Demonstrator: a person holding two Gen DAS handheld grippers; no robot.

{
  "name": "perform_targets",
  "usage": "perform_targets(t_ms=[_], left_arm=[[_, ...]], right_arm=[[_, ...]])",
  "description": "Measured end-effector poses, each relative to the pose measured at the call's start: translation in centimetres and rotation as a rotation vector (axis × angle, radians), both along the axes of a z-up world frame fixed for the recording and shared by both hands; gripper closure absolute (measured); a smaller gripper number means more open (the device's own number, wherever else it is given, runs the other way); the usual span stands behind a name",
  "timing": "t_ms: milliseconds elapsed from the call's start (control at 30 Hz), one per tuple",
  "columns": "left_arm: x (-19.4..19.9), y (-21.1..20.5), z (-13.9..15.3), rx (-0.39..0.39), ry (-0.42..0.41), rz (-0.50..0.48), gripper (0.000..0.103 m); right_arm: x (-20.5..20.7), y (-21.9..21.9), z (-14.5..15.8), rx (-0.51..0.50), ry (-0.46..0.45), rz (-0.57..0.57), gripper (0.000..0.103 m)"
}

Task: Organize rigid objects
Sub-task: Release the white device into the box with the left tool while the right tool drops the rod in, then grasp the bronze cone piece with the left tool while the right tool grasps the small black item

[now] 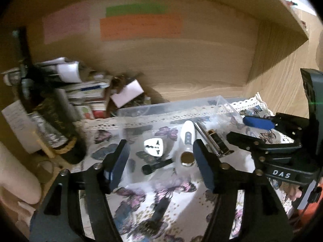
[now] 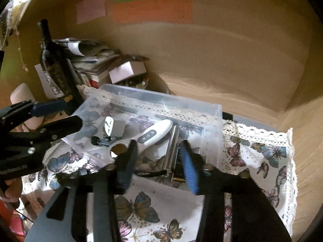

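A wooden alcove with pale wood-grain walls frames the scene, with pink, green and orange paper sheets [image 1: 141, 27] stuck to its back panel. The worktop below wears a butterfly-print cloth [image 2: 262, 151] edged in lace. On it sits a clear plastic box [image 1: 177, 104], and a dark wine bottle [image 2: 53, 64] stands upright at the far left beside a heap of papers and small cartons.

Inside the box lie a white handheld device with buttons [image 1: 187, 133], a white plug adapter [image 1: 154, 147], a small black cylinder [image 1: 156, 165], and a silver bar [image 2: 171, 147] next to a dark gold-trimmed case [image 1: 217, 139].

The left hand-held gripper [image 1: 159, 165] tilts downward over the near side of the box, its jaws parted and released, nothing pressed between the pads. The right hand-held gripper [image 2: 159, 161] tilts down likewise at the box's near edge, jaws spread, with the silver bar seen in the gap but not clamped. Each gripper shows in the other's view, close beside it, with fingers [image 2: 12, 189] of the person's hand on the left one's handle.
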State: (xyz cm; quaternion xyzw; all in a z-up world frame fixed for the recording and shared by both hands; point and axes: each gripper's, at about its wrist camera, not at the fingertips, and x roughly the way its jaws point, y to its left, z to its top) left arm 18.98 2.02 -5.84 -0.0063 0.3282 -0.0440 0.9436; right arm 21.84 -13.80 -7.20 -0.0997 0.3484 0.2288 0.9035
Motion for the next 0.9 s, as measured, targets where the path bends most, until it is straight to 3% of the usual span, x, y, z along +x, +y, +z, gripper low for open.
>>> perform_targets(t_ms=[100, 233, 467, 567, 600, 733, 800, 867, 900], left_arm=[[-1.6, 1.1, 0.1, 0.006, 0.001, 0.012, 0.027], [-3.4, 2.4, -0.5, 0.022, 0.011, 0.034, 0.017], [-5.5, 3.5, -4.3, 0.062, 0.100, 0.040, 0.014], [-5.8, 3.6, -6.6, 0.041, 0.151, 0.012, 0.014], [-5.8, 3.6, -7.3, 0.023, 0.171, 0.004, 0.017], [-5.7, 3.0, -10.1, -0.017, 0.268, -0.036, 0.047], [-5.8, 2.6, -10.8, -0.020, 0.283, -0.050, 0.054], [-5.9, 2.4, -11.1, -0.020, 0.268, -0.063, 0.071], [-5.9, 2.4, -11.2, -0.012, 0.264, -0.061, 0.072]], right_arm=[[-1.2, 0.3, 0.5, 0.003, -0.025, 0.008, 0.038], [-2.7, 0.9, 0.7, 0.002, -0.057, 0.025, 0.028], [-4.5, 2.1, -0.4, -0.010, -0.047, 0.052, 0.027], [-5.0, 2.5, -1.1, -0.021, -0.033, 0.061, 0.027], [-5.1, 2.6, -1.2, -0.025, -0.029, 0.062, 0.027], [-5.7, 3.3, -2.4, -0.045, -0.004, 0.081, 0.027], [-5.6, 3.7, -3.0, -0.052, 0.013, 0.089, 0.026], [-5.7, 4.2, -3.7, -0.061, 0.029, 0.093, 0.026], [-5.8, 4.3, -3.9, -0.065, 0.035, 0.096, 0.026]])
